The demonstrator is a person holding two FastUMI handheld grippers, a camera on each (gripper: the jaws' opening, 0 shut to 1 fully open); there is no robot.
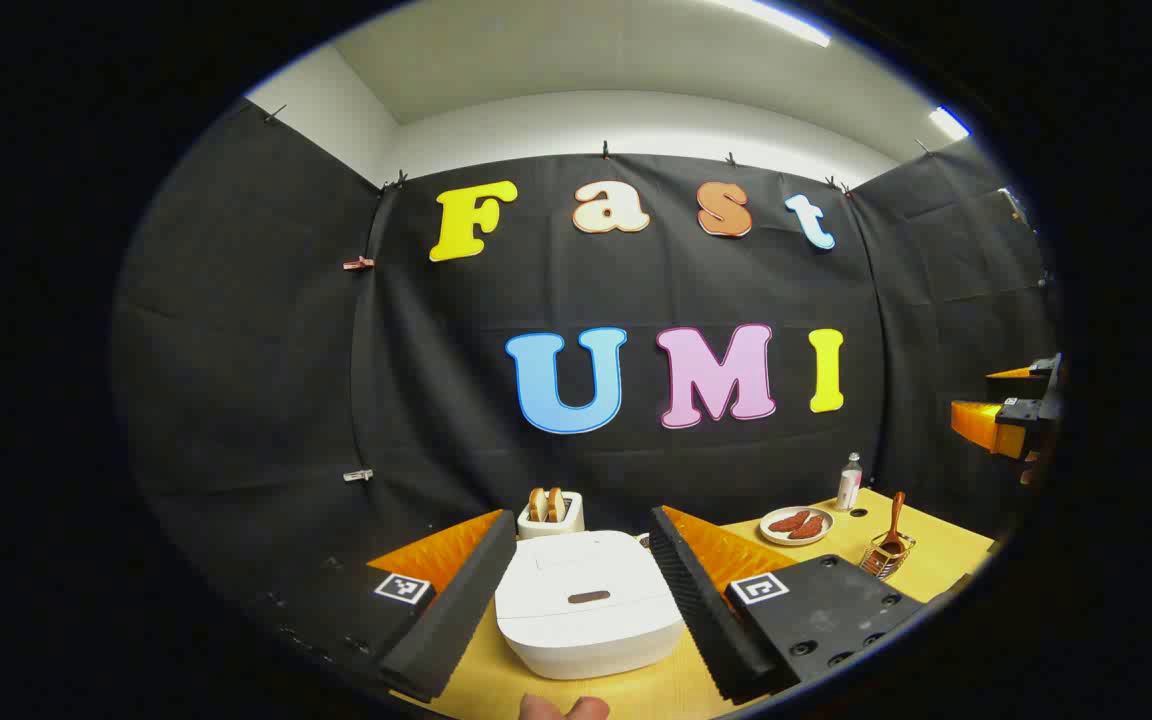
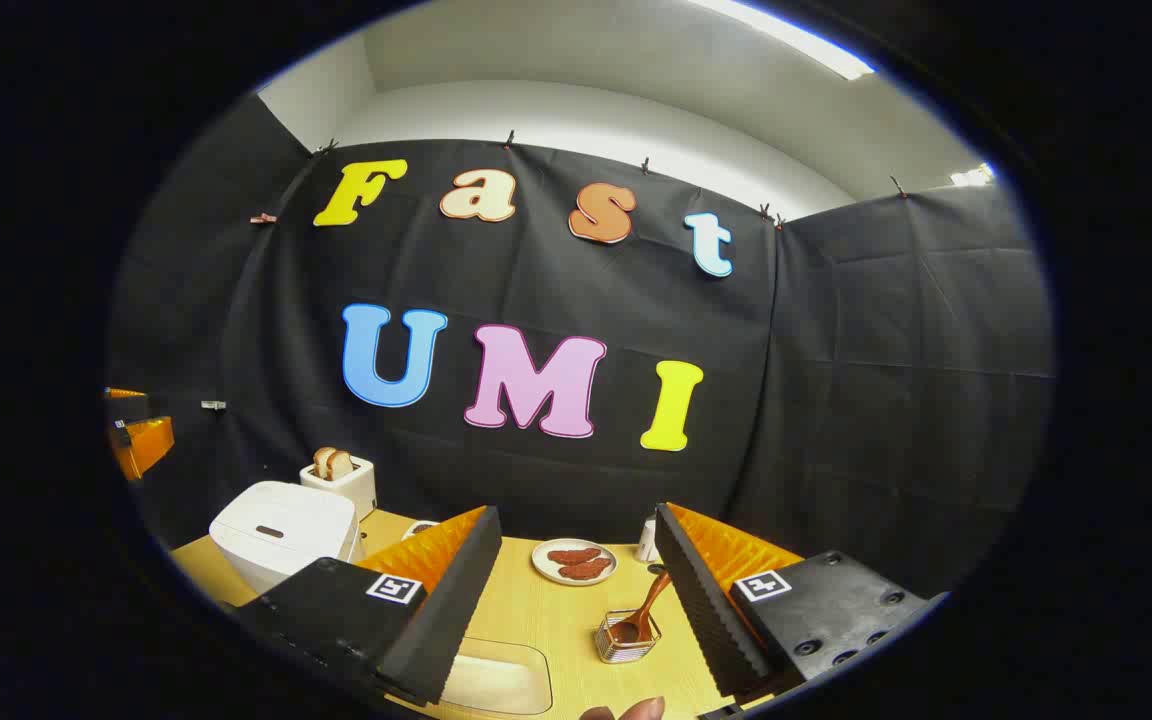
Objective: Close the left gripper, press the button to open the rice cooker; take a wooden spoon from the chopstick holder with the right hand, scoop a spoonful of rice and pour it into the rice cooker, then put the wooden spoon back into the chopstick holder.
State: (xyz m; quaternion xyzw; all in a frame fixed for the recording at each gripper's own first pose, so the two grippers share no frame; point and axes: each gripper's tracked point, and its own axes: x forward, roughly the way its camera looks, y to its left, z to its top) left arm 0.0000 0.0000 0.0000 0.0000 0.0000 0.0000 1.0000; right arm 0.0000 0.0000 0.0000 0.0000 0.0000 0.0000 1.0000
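The left tongs (image 1: pixel 581 590) stand wide open with nothing between their 2 fingers, and the rice cooker (image 1: pixel 586 615) sits squarely in that gap, just ahead and below, on the yellow bench (image 1: pixel 936 560). Its lid is down, and the small dark slot on the lid (image 1: pixel 588 597), which I take for the button, lies nearly on the tongs' centre line. So the coming move looks to turn on this: the fingers must first come together, then travel forward and down onto that slot. The left hand is plainly the nearer one to the cooker.

The right tongs (image 2: pixel 576 590) are also spread open and empty. The chopstick holder (image 2: pixel 626 640) lies just ahead between the fingers, a little right of centre, with the wooden spoon (image 2: pixel 641 615) standing in it, bowl down, handle leaning up and to the right toward the right finger.

Farther back stand a toaster (image 1: pixel 551 515), a plate of sausages (image 1: pixel 796 525) and a small bottle (image 1: pixel 849 482).

No brand or label on these things can be read; each tongs body carries only a square black-and-white marker (image 1: pixel 403 588).
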